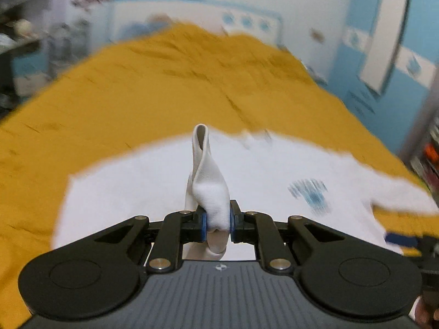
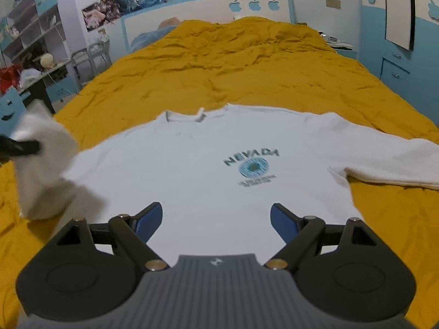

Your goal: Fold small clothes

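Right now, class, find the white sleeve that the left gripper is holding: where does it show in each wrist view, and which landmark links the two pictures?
Left wrist view: the sleeve cuff stands at lower centre, pinched between the left gripper's jaws.
Right wrist view: the same sleeve hangs lifted at the far left edge, blurred.
Shared landmark: the blue chest print on the white sweatshirt.

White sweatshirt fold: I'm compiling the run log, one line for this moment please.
left gripper: shut on sleeve cuff | right gripper: open above white sweatshirt | yellow bedspread
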Demonstrator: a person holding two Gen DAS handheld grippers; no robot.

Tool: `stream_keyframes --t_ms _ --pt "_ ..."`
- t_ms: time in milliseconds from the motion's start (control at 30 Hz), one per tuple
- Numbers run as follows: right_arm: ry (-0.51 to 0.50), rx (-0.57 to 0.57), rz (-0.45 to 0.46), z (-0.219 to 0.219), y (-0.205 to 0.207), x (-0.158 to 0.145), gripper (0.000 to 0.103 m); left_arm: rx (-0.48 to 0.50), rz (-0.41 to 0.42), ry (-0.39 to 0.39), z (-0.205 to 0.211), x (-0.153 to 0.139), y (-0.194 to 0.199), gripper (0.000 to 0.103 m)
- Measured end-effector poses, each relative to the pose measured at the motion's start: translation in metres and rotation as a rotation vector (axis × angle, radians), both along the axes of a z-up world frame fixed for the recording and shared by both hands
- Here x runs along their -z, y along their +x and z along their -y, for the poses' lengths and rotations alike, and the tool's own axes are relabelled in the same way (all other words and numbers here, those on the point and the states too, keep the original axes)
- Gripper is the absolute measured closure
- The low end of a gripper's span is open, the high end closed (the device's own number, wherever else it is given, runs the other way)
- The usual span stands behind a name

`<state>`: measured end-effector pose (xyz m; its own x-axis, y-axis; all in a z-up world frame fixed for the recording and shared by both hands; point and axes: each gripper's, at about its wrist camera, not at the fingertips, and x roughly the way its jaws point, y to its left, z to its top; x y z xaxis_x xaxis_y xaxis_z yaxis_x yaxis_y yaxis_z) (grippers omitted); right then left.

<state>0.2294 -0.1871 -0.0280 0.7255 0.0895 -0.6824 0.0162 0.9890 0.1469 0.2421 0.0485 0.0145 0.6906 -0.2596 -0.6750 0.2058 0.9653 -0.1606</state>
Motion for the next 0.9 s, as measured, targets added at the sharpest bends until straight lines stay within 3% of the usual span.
stream_keyframes --t_ms 200,300,367,400,533,633,767,900 --pt "-0.036 0.014 -0.054 0.008 -0.005 0.020 0.050 0.090 -0.160 -0.046 0.029 0.062 0.004 0.086" --pt "-0.029 0.002 -0.062 0.008 -0.005 0.027 0.058 0.137 -0.246 -0.152 0.026 0.079 0.003 0.078" --pt "-0.019 -0.016 -0.061 0.005 -0.004 0.029 0.059 0.164 -0.323 -0.248 0.021 0.090 0.008 0.055" --pt "-0.013 -0.026 -0.062 0.002 -0.004 0.029 0.059 0.158 -0.332 -0.264 0.017 0.090 0.006 0.050" --pt "0.032 -0.072 -0.069 -0.007 0.000 0.028 0.059 0.156 -0.251 -0.266 0.003 0.070 -0.003 0.043" --pt "0.069 -0.110 -0.073 -0.016 0.004 0.026 0.059 0.100 -0.183 -0.281 -0.023 0.051 -0.011 0.039" --pt "0.180 -0.126 -0.112 -0.025 0.014 0.030 0.058 -0.017 -0.123 -0.177 -0.061 0.038 -0.015 0.039" --pt "0.265 -0.107 -0.181 -0.036 0.032 0.039 0.054 -0.116 -0.122 -0.107 -0.100 0.039 -0.016 0.039"
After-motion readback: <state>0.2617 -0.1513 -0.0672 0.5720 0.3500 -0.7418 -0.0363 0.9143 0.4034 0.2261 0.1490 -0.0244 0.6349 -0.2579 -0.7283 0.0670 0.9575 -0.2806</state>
